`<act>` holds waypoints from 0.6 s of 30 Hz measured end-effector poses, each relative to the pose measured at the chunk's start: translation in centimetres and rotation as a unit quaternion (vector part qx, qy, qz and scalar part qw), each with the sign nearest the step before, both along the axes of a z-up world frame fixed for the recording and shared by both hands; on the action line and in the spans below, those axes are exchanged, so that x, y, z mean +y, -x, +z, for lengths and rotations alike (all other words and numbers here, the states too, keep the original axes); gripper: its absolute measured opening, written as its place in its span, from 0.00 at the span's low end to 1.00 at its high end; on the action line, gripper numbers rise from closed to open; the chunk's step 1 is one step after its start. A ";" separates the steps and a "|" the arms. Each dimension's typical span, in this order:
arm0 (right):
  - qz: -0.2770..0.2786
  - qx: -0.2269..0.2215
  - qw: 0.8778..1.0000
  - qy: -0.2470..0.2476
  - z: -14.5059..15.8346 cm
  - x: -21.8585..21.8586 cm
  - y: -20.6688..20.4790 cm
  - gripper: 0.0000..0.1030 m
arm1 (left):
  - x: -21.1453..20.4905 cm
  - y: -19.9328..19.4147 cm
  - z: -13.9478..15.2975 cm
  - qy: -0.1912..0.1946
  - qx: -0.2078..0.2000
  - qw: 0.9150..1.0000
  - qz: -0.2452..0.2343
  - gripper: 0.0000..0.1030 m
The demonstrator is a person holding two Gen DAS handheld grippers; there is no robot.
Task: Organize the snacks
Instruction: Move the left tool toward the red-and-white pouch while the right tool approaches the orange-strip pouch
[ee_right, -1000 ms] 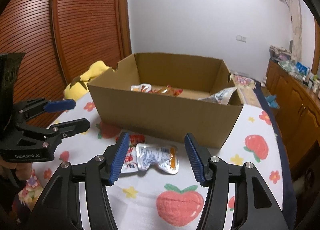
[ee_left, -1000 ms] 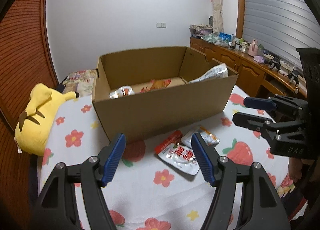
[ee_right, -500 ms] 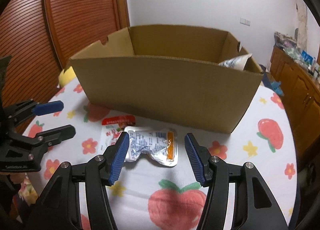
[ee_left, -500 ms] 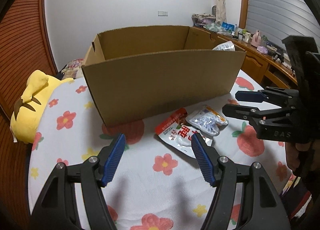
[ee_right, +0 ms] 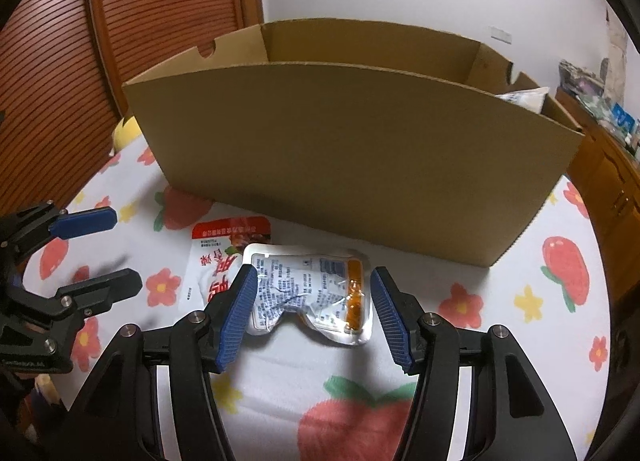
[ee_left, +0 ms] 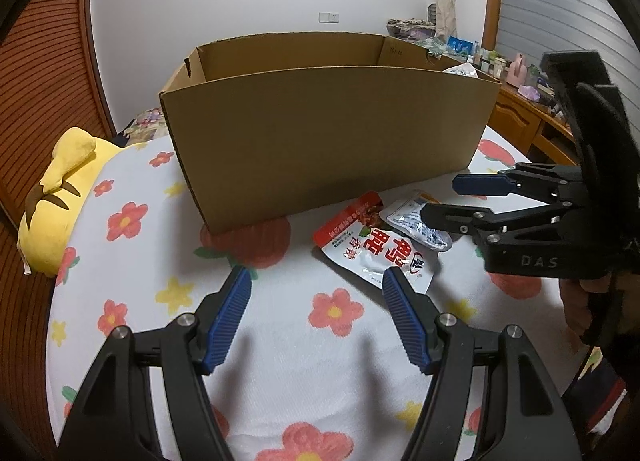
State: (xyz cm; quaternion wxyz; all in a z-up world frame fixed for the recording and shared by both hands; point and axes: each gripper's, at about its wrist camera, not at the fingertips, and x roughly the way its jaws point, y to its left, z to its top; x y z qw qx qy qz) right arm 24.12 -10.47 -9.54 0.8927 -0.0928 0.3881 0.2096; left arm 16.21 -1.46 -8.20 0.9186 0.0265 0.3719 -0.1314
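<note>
A red-and-white snack pouch (ee_left: 372,249) (ee_right: 216,257) and a silvery pouch (ee_left: 408,213) (ee_right: 308,289) with an orange strip lie flat on the flowered tablecloth, just in front of an open cardboard box (ee_left: 320,133) (ee_right: 352,149). The silvery pouch overlaps the red one. My right gripper (ee_right: 314,271) (ee_left: 440,199) is open, low over the silvery pouch, one finger on either side of it and not pressing it. My left gripper (ee_left: 316,275) (ee_right: 124,251) is open and empty, its right fingertip near the red pouch's corner. A snack bag (ee_right: 524,97) sticks out of the box's far right end.
A yellow plush toy (ee_left: 56,197) lies at the table's left edge. A wooden cabinet (ee_left: 520,117) with cluttered bottles runs along the right wall. A slatted wooden door (ee_right: 160,21) stands behind on the left. Flowered cloth (ee_left: 320,361) covers the near table.
Both grippers have sunk toward the table, so the box's inside has dropped out of sight. The right gripper's fingers now flank the silvery pouch. The pouches have not moved.
</note>
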 end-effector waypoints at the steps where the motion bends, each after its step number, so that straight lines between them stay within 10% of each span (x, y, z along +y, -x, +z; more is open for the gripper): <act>1: 0.001 0.001 1.000 0.002 -0.1 0.1 -0.1 0.59 | 0.0 0.0 0.0 0.000 0.000 1.000 0.000 0.67; 18: -0.006 0.016 1.000 0.018 -1.8 0.6 -1.6 0.72 | 0.3 0.2 -0.7 -0.001 0.005 1.000 0.003 0.67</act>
